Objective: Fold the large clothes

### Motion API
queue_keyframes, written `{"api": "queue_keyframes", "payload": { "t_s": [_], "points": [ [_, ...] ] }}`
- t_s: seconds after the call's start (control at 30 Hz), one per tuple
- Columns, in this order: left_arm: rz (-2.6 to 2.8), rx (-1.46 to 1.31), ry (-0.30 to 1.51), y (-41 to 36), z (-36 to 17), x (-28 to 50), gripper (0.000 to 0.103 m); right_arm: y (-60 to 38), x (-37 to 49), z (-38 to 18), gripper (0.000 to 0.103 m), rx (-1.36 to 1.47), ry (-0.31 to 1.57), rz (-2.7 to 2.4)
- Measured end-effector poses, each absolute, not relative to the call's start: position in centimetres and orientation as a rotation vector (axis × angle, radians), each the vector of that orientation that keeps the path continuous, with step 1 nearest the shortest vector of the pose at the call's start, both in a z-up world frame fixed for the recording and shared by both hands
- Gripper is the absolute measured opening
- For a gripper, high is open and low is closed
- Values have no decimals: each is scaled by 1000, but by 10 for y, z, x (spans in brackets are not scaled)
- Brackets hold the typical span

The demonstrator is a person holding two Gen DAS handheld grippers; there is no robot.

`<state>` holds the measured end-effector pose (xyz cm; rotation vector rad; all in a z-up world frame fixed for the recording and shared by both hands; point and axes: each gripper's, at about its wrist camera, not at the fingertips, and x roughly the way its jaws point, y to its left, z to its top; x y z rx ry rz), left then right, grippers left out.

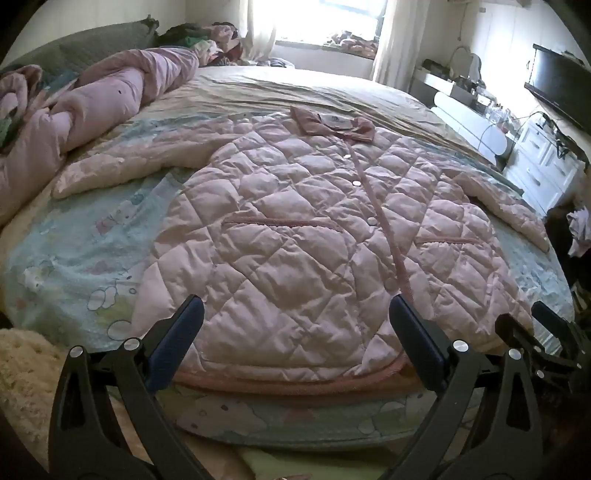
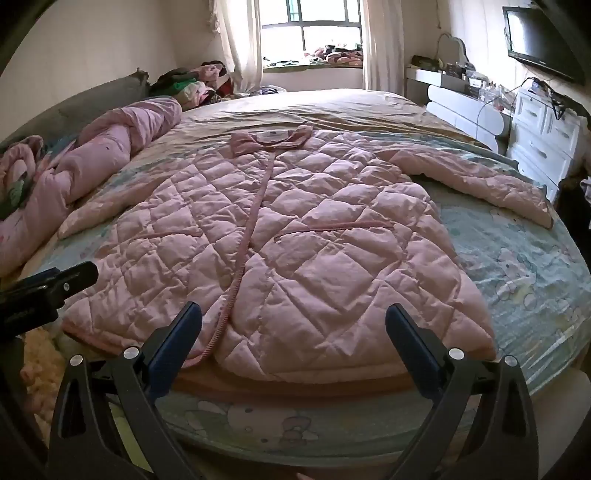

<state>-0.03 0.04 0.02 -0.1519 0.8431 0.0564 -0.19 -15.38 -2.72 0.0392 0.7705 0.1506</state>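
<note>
A pink quilted coat lay spread flat, front up and buttoned, collar toward the window, on a bed w/ a cartoon-print sheet. Both sleeves were splayed outward. The left gripper and right gripper hovered near the hem, jaws wide apart, nothing between them. A rolled pink duvet sat along the headboard side; white drawers stood shut, contents unseen.

bed | sunlit window | white dresser | wall TV
</note>
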Motion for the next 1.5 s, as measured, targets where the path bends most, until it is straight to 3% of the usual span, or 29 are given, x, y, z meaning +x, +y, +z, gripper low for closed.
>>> {"api": "queue_keyframes", "payload": {
  "t_s": [1.5],
  "points": [
    [59,-144,829,-1,9,-4,94,-142,-2,-23,99,16,752,164]
  ]
}}
